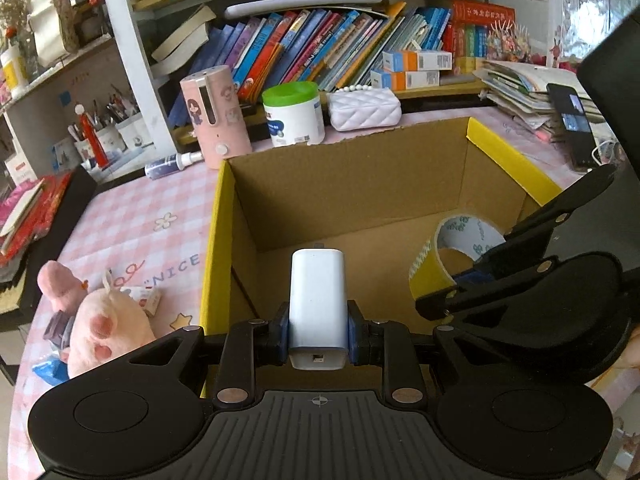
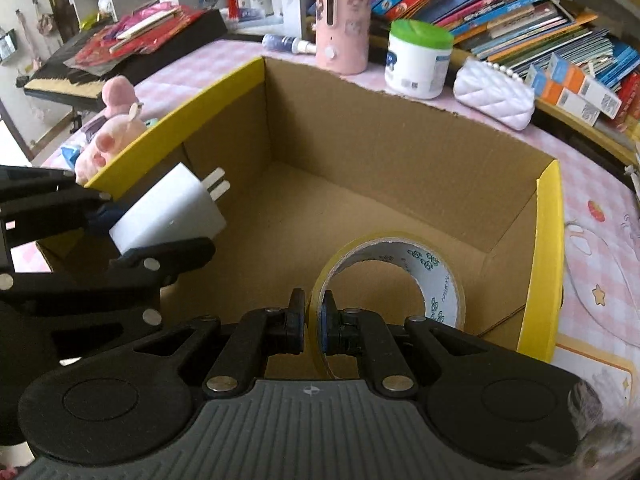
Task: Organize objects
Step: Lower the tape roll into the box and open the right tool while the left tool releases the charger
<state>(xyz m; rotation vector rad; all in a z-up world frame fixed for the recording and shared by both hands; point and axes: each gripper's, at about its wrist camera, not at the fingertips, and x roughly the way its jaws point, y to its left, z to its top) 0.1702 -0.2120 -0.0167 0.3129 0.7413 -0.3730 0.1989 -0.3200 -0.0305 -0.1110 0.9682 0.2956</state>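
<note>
Two held items, both above the open cardboard box (image 2: pixel 400 152) with yellow-edged flaps.

Item one: white charger (image 1: pixel 318 304), a plug-in adapter with two flat prongs. Grasped by the left gripper (image 1: pixel 318 332); its blue-padded fingers (image 1: pixel 281 334) press on the two long sides near the socket end, so the body stands out beyond the jaws with the prongs pointing away and down into the box. In the right wrist view the same charger (image 2: pixel 172 210) hangs over the near-left part of the box interior, clear of the floor.

Item two: roll of clear tape (image 2: pixel 394 276) with a white printed core. Grasped by the right gripper (image 2: pixel 313 320); the jaws are clenched on the band of the roll, one finger outside the ring and one inside it, at the near-left edge of the ring. The rest of the roll extends beyond the fingertips, standing on edge over the near-right part of the box. Whether it touches the floor of the box cannot be told.

Surroundings, on the pink checked tablecloth (image 1: pixel 132 216): a pink plush toy (image 1: pixel 104 320) left of the box; beyond the far wall, a pink cylindrical appliance (image 1: pixel 214 114), a white tub with a green lid (image 1: pixel 294 114) and a white quilted purse (image 1: pixel 364 108), with leaning books (image 1: pixel 320 48) behind them.
</note>
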